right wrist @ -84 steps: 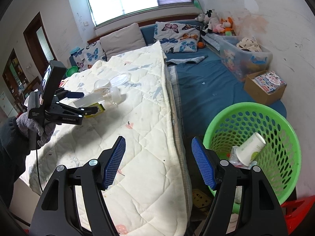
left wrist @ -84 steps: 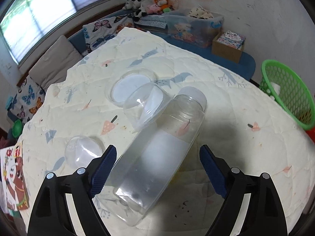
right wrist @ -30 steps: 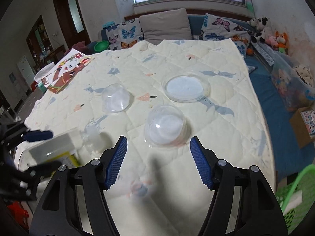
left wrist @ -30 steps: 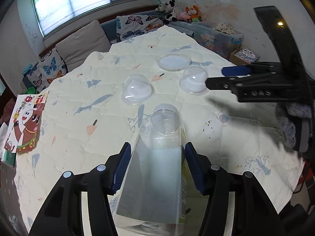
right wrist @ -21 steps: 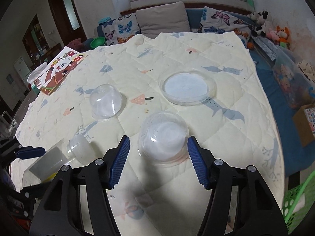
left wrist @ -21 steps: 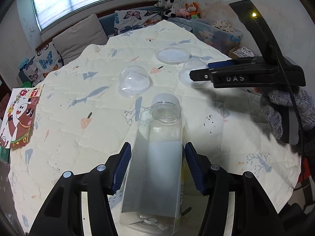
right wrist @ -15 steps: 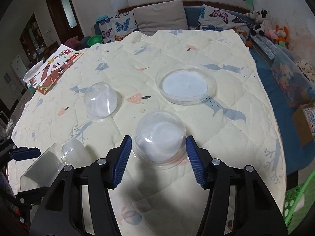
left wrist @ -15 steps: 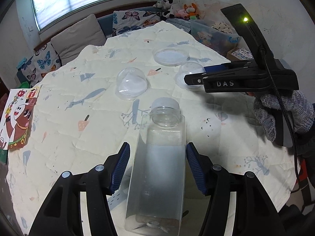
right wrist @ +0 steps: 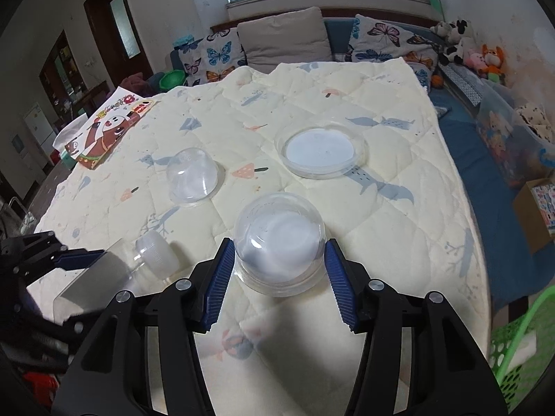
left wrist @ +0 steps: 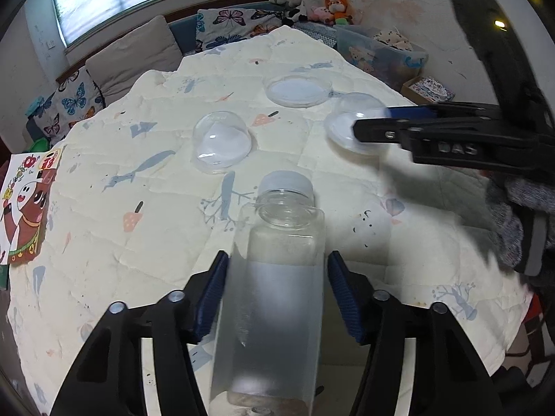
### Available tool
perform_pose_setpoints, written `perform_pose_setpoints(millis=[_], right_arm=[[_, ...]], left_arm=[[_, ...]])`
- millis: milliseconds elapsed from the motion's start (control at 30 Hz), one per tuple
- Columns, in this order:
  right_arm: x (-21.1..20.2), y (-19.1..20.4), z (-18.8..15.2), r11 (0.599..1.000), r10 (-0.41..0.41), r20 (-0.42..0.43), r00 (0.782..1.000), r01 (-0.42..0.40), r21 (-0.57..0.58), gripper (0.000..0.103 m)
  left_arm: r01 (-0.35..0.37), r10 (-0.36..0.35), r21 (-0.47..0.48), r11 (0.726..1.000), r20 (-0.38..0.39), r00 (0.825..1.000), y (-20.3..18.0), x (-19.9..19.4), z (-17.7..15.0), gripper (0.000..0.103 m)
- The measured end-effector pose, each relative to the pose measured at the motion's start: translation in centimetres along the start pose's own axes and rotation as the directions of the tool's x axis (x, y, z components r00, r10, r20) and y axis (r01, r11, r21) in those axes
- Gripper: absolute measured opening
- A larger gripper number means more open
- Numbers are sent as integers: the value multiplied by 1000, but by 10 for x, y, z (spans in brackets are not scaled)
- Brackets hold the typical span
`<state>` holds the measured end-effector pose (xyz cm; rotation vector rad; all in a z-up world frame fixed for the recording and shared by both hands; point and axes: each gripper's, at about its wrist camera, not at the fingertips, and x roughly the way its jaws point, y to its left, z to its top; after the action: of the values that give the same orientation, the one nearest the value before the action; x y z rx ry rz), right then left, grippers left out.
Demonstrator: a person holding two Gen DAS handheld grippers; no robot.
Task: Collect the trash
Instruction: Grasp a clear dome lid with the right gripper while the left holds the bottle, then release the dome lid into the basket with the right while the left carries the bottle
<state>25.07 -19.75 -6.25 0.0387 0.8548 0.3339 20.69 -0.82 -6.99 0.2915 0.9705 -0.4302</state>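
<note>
Since the earlier frame, my right tool (right wrist: 275,277) has closed around a clear dome lid (right wrist: 279,242) on the bed (right wrist: 399,159), apparently gripping; my left tool (left wrist: 275,291) holds the bottle (left wrist: 277,294). Two lids remain; nothing binned yet.

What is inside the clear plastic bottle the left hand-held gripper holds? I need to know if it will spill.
The clear plastic bottle looks empty, cap on; only brownish residue shows at its bottom. The frosted label hides its middle.

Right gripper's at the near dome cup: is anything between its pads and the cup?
Nothing visible. The right gripper straddles the near dome cup, a pad at each side and no other object between.
</note>
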Motion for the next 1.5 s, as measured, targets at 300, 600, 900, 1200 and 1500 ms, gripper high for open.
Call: perform_pose_setpoints(millis=[300, 600, 900, 1200, 1500], right_arm=[[-47, -2, -23, 1000, -6, 39, 999, 6, 0, 54], [-99, -14, -58, 999, -50, 80, 995, 49, 15, 54], [-153, -63, -105, 981, -176, 106, 979, 164, 107, 54], [-200, -142, -159, 918, -332, 71, 941, 305, 254, 55], [-220, -206, -196, 842, -417, 25, 909, 376, 387, 56]], left_arm=[[0, 1, -7, 1000, 36, 999, -12, -15, -1, 53], [51, -54, 31, 998, 105, 993, -51, -44, 8, 53], [115, -128, 91, 989, 147, 981, -104, -58, 26, 53], [175, -202, 174, 969, 154, 967, -170, -63, 48, 53], [207, -245, 235, 950, 146, 959, -224, -62, 73, 53]])
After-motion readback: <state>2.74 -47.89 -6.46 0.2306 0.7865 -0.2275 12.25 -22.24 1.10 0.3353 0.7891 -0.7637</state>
